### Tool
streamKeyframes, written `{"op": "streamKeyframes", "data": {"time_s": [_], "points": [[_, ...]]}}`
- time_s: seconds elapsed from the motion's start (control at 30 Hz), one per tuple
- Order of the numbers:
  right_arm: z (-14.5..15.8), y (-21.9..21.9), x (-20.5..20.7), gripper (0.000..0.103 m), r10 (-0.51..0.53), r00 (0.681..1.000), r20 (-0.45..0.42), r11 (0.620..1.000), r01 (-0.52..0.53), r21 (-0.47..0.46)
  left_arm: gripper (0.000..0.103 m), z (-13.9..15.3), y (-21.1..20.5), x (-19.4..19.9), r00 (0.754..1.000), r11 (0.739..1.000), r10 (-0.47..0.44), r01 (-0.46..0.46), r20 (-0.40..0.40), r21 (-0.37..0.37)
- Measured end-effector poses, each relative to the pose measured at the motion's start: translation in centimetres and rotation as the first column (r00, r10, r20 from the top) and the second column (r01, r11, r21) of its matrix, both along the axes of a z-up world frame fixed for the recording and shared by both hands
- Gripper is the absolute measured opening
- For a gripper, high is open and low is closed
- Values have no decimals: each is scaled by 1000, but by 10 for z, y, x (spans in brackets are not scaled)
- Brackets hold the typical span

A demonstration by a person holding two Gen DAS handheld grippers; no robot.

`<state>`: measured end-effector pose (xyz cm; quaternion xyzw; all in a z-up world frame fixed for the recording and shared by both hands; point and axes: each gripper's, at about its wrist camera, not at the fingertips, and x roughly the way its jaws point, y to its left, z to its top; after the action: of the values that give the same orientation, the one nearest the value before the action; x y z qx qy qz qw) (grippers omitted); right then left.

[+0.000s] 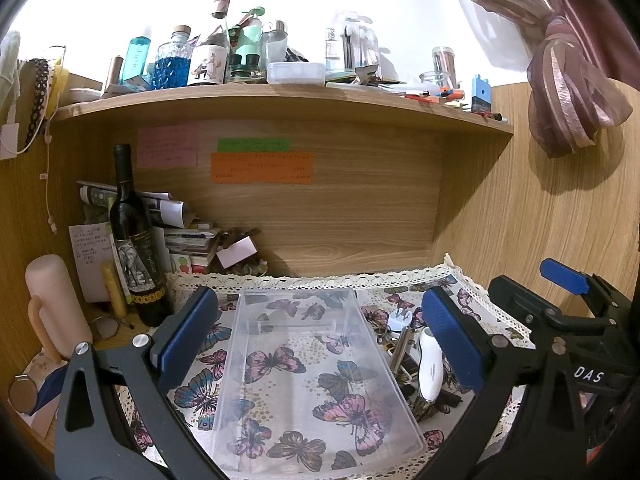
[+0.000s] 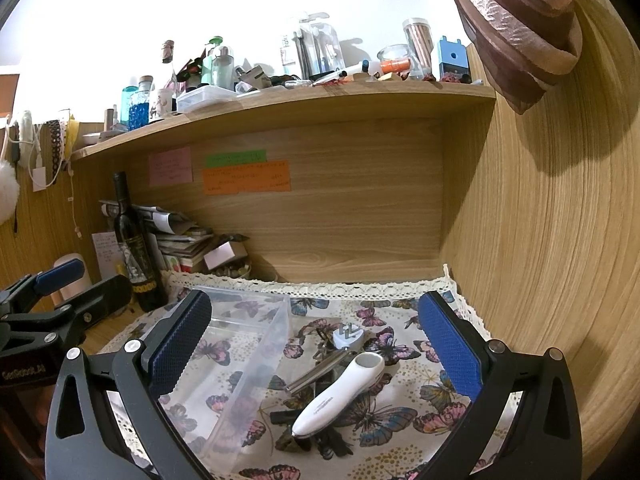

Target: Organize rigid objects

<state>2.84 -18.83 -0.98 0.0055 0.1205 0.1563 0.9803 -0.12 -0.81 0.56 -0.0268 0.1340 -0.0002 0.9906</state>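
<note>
Left gripper (image 1: 320, 344) spread wide above a clear plastic bin (image 1: 316, 392) on a butterfly-print cloth (image 1: 200, 392) | white handheld device (image 1: 430, 364) just beside the bin | wine bottle (image 1: 134, 240) upright at left | right gripper (image 1: 568, 300) alongside

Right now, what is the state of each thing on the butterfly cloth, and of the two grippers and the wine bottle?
Clear plastic bin: empty, upright, open top.
White handheld device: lying flat beside the bin, on top of dark clips.
White plug adapter: lying with prongs up.
Metal tool: lying flat, partly under the device.
Wine bottle: upright, capped.
Left gripper: open, holds nothing.
Right gripper: open, holds nothing.
</note>
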Motion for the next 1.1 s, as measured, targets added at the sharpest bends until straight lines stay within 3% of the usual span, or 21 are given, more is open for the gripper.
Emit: {"op": "streamKeyframes", "data": {"time_s": [1.1], "points": [[-3, 7, 3, 103, 3, 1000, -10, 1000, -3, 1, 103, -4, 1, 0, 1000, 1000, -8, 8, -3, -6]]}}
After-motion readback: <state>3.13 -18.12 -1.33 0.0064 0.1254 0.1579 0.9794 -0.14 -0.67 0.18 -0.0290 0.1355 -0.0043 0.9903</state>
